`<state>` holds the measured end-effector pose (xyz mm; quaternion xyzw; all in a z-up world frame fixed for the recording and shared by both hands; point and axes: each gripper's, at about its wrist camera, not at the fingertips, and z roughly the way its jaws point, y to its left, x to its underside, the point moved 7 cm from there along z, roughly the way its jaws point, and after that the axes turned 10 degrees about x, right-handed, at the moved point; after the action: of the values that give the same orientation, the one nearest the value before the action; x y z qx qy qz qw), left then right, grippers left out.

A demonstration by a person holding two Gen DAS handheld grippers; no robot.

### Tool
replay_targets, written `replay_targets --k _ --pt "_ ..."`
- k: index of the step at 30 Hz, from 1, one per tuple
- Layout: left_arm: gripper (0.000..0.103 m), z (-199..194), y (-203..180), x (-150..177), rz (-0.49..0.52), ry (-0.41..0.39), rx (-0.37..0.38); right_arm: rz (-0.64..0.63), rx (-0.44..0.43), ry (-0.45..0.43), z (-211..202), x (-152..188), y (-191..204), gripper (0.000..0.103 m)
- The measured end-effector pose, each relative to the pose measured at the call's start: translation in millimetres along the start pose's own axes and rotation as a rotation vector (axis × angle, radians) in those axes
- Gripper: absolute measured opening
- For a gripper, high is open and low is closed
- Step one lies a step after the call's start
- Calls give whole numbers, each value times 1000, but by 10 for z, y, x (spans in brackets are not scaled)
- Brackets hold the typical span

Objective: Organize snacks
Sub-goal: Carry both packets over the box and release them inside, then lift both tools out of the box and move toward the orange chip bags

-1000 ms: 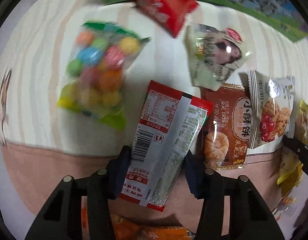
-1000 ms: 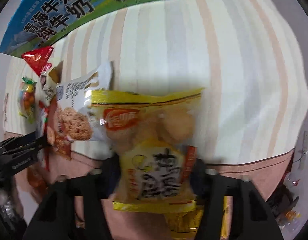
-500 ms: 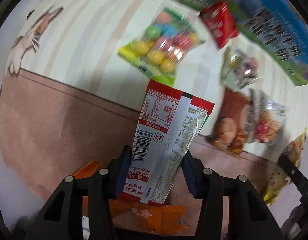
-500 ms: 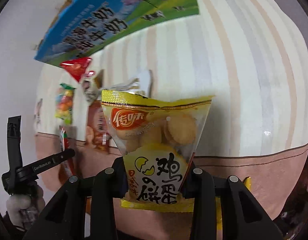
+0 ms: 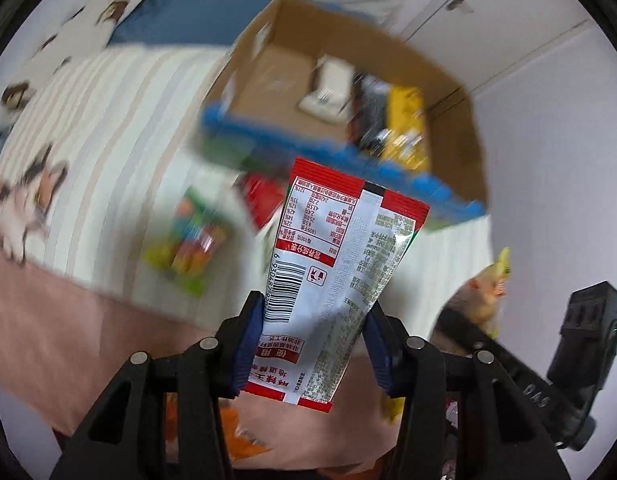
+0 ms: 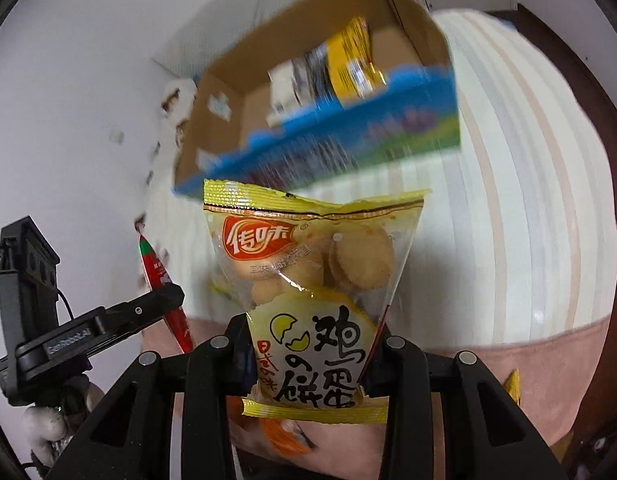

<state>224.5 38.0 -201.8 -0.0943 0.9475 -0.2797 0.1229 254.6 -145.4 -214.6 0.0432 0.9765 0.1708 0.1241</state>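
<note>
Two packets are up: the left gripper (image 5: 312, 344) clamps a red-and-white sachet (image 5: 340, 276), the right gripper (image 6: 308, 364) pinches a yellow biscuit bag (image 6: 312, 280). At twelve o'clock sits the open cardboard box (image 5: 460, 136), its contents blurred; at nine o'clock a candy bag (image 5: 188, 248) lies smeared on the striped bedding (image 5: 108, 136).

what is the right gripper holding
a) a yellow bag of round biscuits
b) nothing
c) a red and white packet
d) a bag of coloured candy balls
a: the right gripper is shut on the yellow bag of round biscuits, biscuits showing through its clear window.
</note>
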Motion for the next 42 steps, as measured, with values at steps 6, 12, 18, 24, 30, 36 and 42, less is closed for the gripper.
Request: replay_targets --k 6,12,18,24,30,36,42 --pt "45 40 -336 -863 70 -15 -3 -37 21 -71 -142 -733 301 39" --pt "45 340 -243 -1621 32 66 -48 -46 53 -52 118 -1414 556 39" --pt "45 857 94 -2118 -75 166 -70 -43 108 36 701 -1805 695 39" --pt "46 1248 326 -2124 -145 278 -68 -33 149 138 1215 -1754 641 39" --pt "47 1454 377 -2043 -138 342 -87 -25 181 194 1525 -1645 526 39" --pt "57 1511 381 -1963 -87 363 -133 -48 207 254 1636 -1555 493 83" --pt "87 1347 239 -1988 -28 328 -135 -62 231 224 1466 -1598 419 100"
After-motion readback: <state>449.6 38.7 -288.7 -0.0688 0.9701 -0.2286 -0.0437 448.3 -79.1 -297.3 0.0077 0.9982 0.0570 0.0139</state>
